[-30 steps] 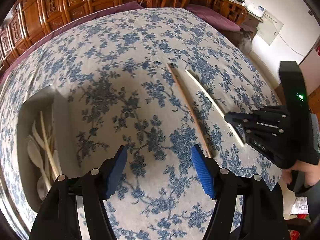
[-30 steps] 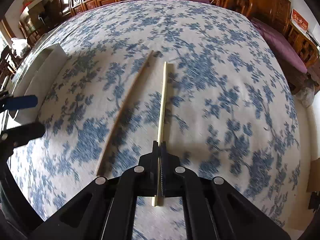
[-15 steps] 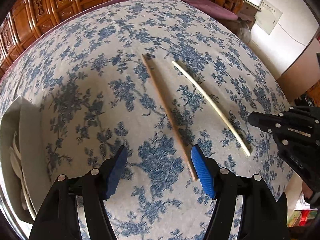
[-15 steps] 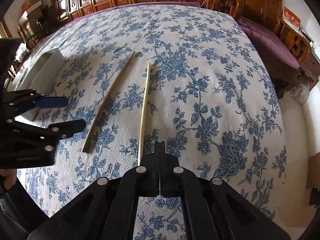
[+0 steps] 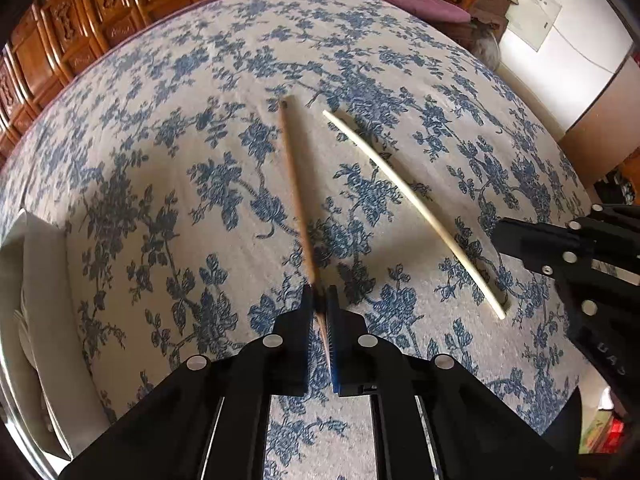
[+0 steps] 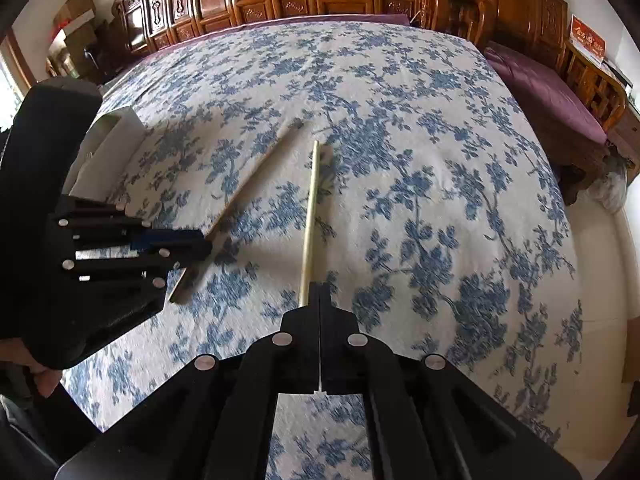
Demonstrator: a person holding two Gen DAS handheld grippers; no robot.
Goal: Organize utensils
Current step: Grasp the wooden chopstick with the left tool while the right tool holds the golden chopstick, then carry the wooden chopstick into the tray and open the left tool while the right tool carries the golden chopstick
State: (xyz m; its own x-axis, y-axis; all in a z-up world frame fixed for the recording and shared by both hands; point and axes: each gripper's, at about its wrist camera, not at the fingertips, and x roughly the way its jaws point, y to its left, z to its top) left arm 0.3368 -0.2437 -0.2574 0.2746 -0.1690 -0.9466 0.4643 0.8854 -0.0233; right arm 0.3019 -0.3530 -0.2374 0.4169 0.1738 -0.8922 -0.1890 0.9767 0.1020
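A blue-flowered table (image 5: 168, 184) carries a white tray (image 5: 44, 320) at its left edge. The left tool (image 5: 319, 312) has just been closed on the brown chopstick (image 5: 294, 184). The right tool (image 6: 320, 300) is shut empty beside the pale chopstick (image 6: 310, 220).

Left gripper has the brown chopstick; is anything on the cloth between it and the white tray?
Nothing visible. From the brown chopstick in the left gripper to the white tray, only bare tablecloth shows. The pale chopstick lies on the opposite side.
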